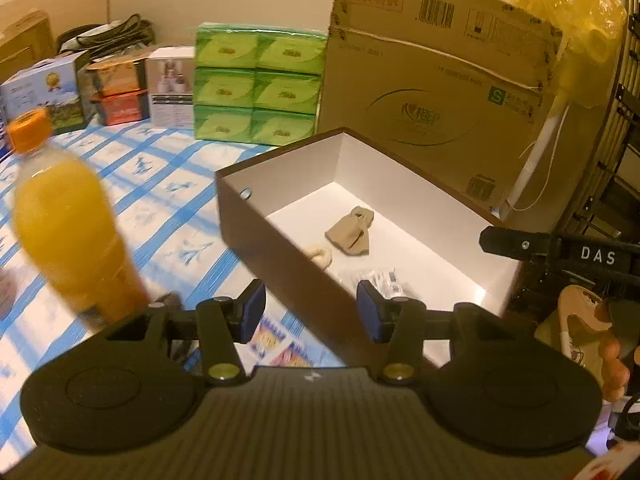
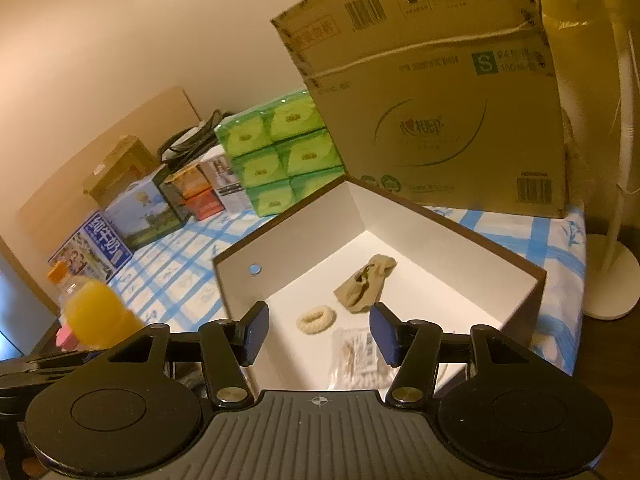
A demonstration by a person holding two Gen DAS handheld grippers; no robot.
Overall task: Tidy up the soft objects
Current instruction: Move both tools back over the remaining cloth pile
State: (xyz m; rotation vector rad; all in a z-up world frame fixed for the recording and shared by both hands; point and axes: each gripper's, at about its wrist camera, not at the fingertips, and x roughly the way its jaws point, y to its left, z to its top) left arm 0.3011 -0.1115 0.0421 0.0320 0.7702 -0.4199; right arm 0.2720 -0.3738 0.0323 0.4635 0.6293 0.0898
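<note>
Beige sock point(image 2: 365, 284) lies crumpled on the white floor of the open box point(image 2: 472, 236), toward the back; a cream knitted ring point(image 2: 315, 319) sits just beside it, and a clear packet point(image 2: 358, 356) rests at the near end. All three are inside, none touching a wall as far as can be told. Right gripper point(image 2: 318, 334) hovers over the near end of the box, jaws apart, nothing between the pads. Left gripper point(image 1: 310, 312) hangs over the near wall, likewise released and empty. An orange juice bottle point(image 1: 66, 224) stands outside on the blue-checked cloth point(image 1: 168, 184), left of the box. Judgement: a drop-off looks done, both claws free. Next move calls for finding another soft item outside the box; none is clearly visible here.
</note>
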